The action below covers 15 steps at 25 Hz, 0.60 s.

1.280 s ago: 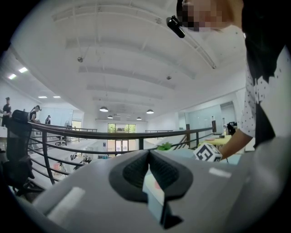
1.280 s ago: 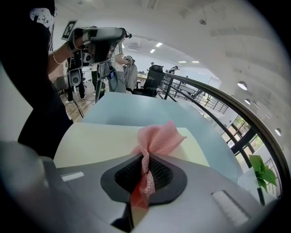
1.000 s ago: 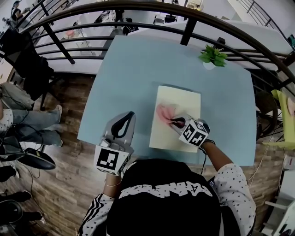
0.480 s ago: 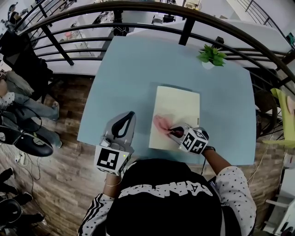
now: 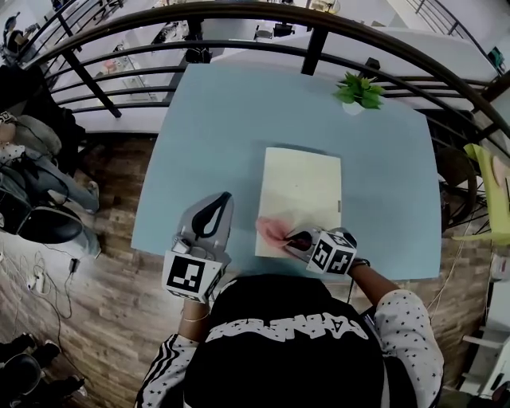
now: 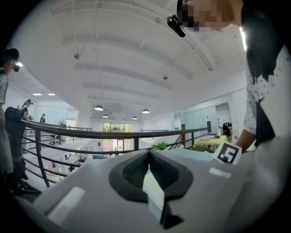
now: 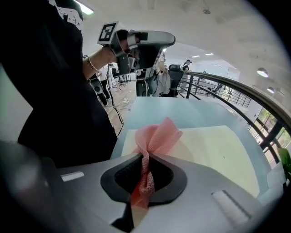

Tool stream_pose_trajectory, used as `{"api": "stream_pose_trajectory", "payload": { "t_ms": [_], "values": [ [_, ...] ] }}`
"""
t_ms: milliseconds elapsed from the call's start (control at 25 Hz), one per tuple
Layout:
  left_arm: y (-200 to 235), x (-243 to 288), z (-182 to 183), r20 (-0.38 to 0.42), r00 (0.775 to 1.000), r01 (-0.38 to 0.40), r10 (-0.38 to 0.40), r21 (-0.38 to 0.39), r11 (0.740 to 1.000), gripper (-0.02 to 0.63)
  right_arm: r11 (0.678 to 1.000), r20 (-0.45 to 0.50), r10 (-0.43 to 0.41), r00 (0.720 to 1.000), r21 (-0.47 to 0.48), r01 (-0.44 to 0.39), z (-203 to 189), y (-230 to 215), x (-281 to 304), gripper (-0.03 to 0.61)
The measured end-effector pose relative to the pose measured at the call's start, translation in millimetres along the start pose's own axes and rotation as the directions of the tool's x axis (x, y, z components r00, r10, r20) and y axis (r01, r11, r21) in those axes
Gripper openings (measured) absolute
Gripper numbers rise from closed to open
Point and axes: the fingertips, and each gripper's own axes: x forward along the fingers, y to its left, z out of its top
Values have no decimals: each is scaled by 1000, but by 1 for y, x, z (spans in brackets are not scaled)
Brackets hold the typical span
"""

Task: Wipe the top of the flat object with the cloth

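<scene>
A pale yellow flat board lies on the light blue table. My right gripper is shut on a pink mesh cloth, which rests on the board's near left corner. In the right gripper view the cloth bunches out of the closed jaws over the board. My left gripper is held up at the table's near left edge, apart from the board, its jaws shut with nothing between them. In the left gripper view it points toward the railing.
A small green potted plant stands at the table's far right. A black railing curves round the far side. A wooden floor and seated people lie to the left. A yellow-green chair is at the right.
My right gripper has dragged the pink cloth toward me and leftward, from the board's middle left to its near left corner. The left gripper has stayed in place.
</scene>
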Motion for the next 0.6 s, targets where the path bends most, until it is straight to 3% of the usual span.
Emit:
{"api": "stream_pose_trajectory", "payload": {
  "t_ms": [600],
  "values": [
    [-29,22,9,-28,1000,7,-7,-11,1000,0,980,70,201,977,-24,-200,8,45,0,20]
  ]
}}
